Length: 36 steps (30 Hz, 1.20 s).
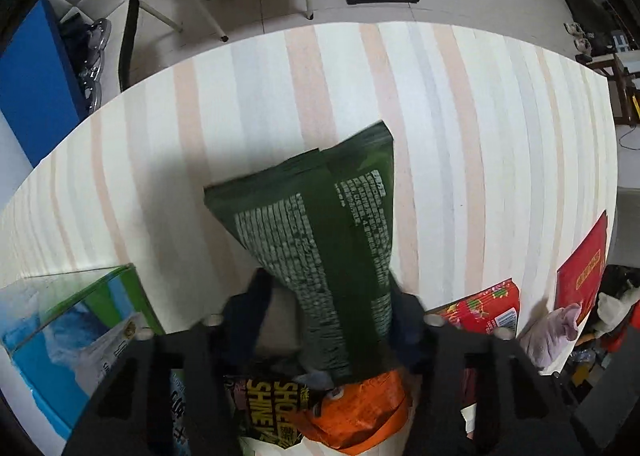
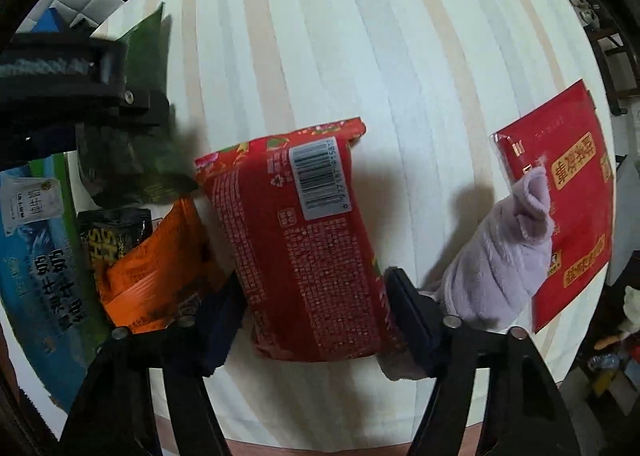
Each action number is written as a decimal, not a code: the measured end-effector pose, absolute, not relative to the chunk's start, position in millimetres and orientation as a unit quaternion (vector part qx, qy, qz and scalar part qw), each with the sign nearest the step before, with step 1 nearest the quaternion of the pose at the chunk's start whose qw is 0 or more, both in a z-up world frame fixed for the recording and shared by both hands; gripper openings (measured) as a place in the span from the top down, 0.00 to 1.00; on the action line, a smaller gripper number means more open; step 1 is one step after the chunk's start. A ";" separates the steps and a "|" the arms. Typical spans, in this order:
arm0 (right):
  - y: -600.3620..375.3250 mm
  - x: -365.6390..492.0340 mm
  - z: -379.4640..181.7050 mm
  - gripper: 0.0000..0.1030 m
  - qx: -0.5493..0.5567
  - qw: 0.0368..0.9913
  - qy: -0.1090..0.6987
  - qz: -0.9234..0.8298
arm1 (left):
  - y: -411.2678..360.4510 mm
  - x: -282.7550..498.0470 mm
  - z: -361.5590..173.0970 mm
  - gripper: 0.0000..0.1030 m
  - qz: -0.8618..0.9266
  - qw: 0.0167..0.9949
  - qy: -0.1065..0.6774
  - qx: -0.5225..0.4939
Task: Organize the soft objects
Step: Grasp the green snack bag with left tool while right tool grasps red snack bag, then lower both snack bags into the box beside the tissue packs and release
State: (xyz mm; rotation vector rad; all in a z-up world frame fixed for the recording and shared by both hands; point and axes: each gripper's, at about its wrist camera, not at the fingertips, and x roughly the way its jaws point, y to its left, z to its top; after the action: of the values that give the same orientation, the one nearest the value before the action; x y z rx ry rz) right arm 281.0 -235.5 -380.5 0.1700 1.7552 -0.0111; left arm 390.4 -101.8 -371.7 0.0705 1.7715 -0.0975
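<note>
Between the left gripper (image 1: pixel 328 312) fingers hangs a gripped green packet (image 1: pixel 320 224), lifted off the tabletop (image 1: pixel 460 116); the right gripper (image 2: pixel 316 304) clamps a red packet (image 2: pixel 304 240). Next, probably, each goes to its pile.

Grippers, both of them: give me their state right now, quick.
Left gripper: shut on the green packet, lifted above the striped table.
Right gripper: shut on the red packet.
</note>
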 end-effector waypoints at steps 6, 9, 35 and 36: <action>-229.8 282.7 -385.4 0.39 0.059 0.634 0.771 -0.017 | -104.6 387.4 -368.4 0.66 -0.049 0.641 0.765 0.046; -225.9 281.8 -386.3 0.43 0.056 0.635 0.770 -0.021 | -99.6 387.2 -360.0 0.71 -0.052 0.647 0.759 0.043; -60.2 222.6 -176.7 0.49 0.096 0.727 0.667 0.133 | 157.6 231.3 -148.7 0.71 0.006 0.783 0.620 -0.054; -47.1 224.4 -179.4 0.49 0.094 0.726 0.668 0.134 | 178.0 230.6 -156.9 0.71 0.023 0.779 0.624 -0.056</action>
State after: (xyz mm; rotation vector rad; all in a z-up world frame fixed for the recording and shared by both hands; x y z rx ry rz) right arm 224.4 -47.1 -179.4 0.2064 1.4723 0.2959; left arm 230.6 178.0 -156.9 -0.1207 1.3487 0.0487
